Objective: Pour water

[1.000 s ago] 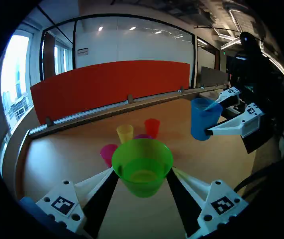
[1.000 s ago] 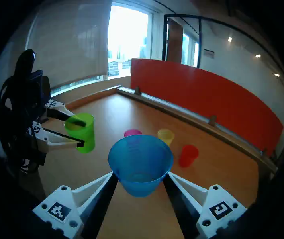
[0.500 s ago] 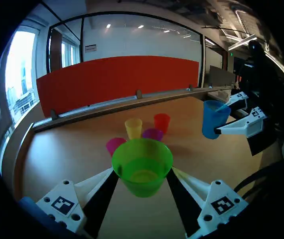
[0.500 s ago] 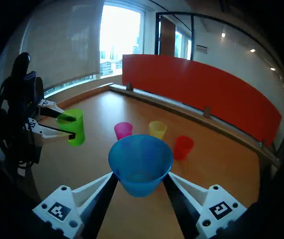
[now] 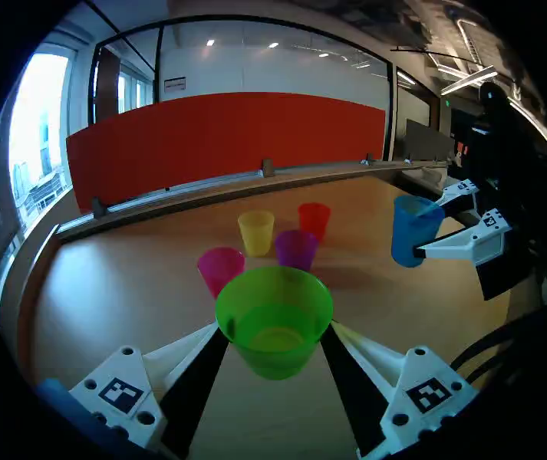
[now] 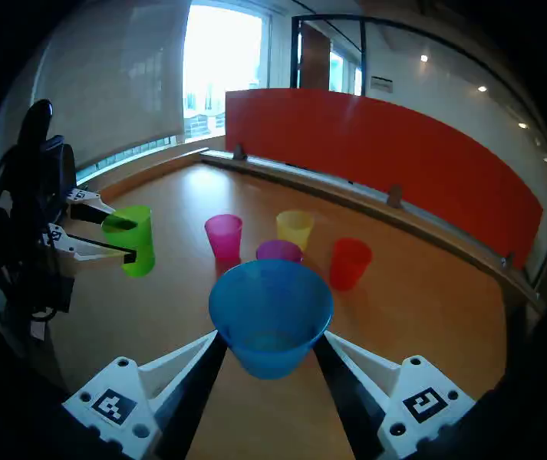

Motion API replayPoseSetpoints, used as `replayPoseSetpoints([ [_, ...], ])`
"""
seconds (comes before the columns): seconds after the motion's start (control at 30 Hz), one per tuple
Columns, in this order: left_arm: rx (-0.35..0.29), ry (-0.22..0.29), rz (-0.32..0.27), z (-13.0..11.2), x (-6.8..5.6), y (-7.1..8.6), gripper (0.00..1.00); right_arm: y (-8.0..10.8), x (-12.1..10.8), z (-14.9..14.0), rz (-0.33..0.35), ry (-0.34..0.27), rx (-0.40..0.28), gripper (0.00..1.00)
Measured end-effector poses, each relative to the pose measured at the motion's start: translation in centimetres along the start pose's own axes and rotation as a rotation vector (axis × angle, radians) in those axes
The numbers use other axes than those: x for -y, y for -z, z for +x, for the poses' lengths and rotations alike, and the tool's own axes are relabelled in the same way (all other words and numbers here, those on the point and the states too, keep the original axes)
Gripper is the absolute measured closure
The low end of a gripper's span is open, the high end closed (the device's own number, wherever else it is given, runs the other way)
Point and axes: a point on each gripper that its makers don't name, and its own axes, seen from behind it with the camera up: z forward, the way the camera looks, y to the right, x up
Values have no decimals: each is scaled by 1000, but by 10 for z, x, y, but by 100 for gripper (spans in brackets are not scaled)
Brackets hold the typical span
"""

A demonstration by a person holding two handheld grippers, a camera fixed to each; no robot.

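Left tongs (image 5: 273,328) closed on upright green cup (image 5: 274,310), right tongs (image 6: 271,339) clamping upright blue cup (image 6: 271,307), both held level above wooden counter (image 5: 120,284), cluster of four cups (image 5: 296,249) ahead

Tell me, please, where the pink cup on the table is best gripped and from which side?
Probably its side wall just under the rim, coming in level from the near side. The pink cup stands upright, mouth up, narrowing toward its base, so a high grip should hold. The purple cup stands close beside it, so keep clear of that.
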Motion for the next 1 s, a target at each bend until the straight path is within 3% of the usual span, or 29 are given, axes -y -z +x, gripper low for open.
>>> replayPoseSetpoints([
  [0.57, 47, 13, -14, -38, 1, -41, 18, -46, -18, -36, 9, -1, 41, 18],
  [1.0, 61, 13, -32, -48, 2, -68, 18, -75, -26, -46, 14, -3, 61, 18],
])
